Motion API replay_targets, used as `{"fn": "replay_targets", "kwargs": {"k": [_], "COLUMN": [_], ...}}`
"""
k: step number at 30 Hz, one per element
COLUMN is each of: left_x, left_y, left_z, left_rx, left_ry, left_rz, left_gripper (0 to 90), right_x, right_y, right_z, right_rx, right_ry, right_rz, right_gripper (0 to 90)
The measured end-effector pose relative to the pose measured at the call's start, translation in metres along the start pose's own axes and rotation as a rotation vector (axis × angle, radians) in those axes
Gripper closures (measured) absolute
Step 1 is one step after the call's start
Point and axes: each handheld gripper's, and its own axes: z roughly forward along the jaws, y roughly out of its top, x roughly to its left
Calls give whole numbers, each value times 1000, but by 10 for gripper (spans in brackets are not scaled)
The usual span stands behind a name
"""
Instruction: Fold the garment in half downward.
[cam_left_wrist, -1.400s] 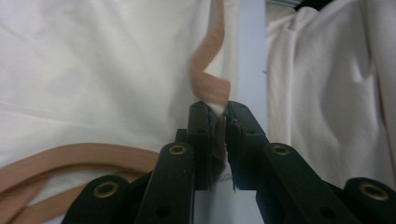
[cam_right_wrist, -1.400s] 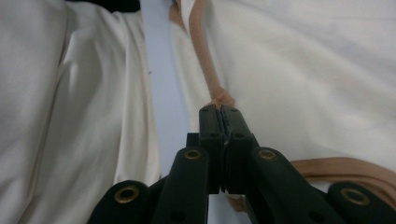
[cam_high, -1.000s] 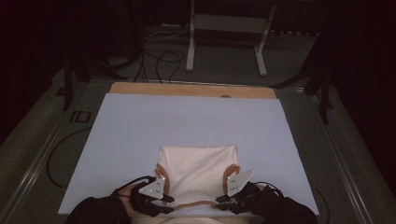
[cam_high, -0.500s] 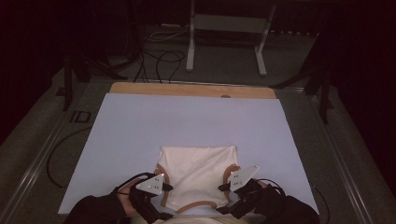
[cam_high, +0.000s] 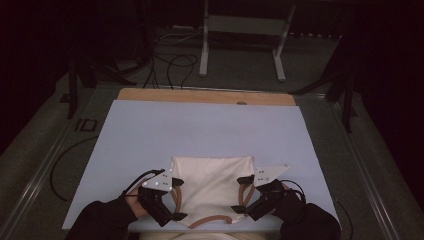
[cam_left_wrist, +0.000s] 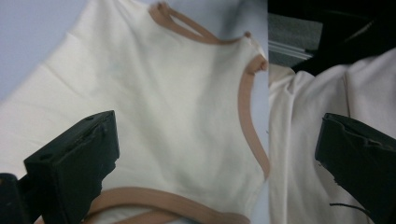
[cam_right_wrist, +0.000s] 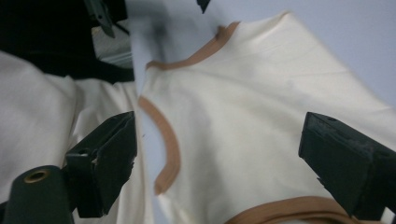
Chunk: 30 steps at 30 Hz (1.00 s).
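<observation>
Probably soft, light and floppy, the cream top (cam_high: 212, 187) lies flat between the left gripper (cam_high: 170, 200) and right gripper (cam_high: 245, 197), both wide open and empty, so grab its thick brown trim (cam_left_wrist: 252, 121).

Both hand-held grippers (cam_high: 176, 200) (cam_high: 240, 194) wide open, low.

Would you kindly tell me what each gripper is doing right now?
Left gripper: open, over the cream top.
Right gripper: open, holding nothing.
</observation>
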Motion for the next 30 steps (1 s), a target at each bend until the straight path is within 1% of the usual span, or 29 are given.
{"fn": "replay_targets", "kwargs": {"k": [3, 9, 12, 14, 16, 19, 22, 23, 25, 26, 28, 29, 30], "left_x": [4, 11, 14, 17, 20, 26, 32, 34, 39, 41, 42, 46, 48], "left_y": [4, 11, 14, 15, 16, 16, 16, 16, 16, 17, 17, 18, 18], "left_z": [-4, -9, -10, -11, -12, -12, -13, -13, -13, -14, -14, -14, -15], "left_rx": [-14, -35, -45, -46, -47, -47, -43, -42, -41, -41, -43, -43, -44], "left_ry": [25, 54, 65, 75, 86, 101, 122, 135, 146, 154, 160, 173, 178], "left_rz": [2, 8, 7, 3, 6, -7, -15, -14, -23, -25, -25, -29, -33], "left_gripper": [6, 6, 6, 6, 5, 5, 6, 5, 6, 5, 6, 6, 5], "right_x": [-3, -13, -18, -23, -26, -31, -36, -37, -42, -44, -45, -47, -51], "right_y": [4, 11, 13, 15, 17, 20, 23, 23, 25, 26, 27, 28, 30], "right_z": [-2, -1, 1, 1, 0, 0, -2, -2, -4, -5, -6, -7, -9], "right_rx": [-16, -28, -33, -45, -44, -47, -52, -51, -64, -69, -72, -74, -75], "right_ry": [-16, -44, -77, -92, -108, -133, -158, -168, -180, -187, -195, -202, -217], "right_rz": [-13, -30, -30, -19, -9, -12, -8, -10, -6, 4, 5, 2, 7], "right_gripper": [107, 107, 106, 107, 107, 107, 107, 107, 106, 106, 106, 106, 105]}}
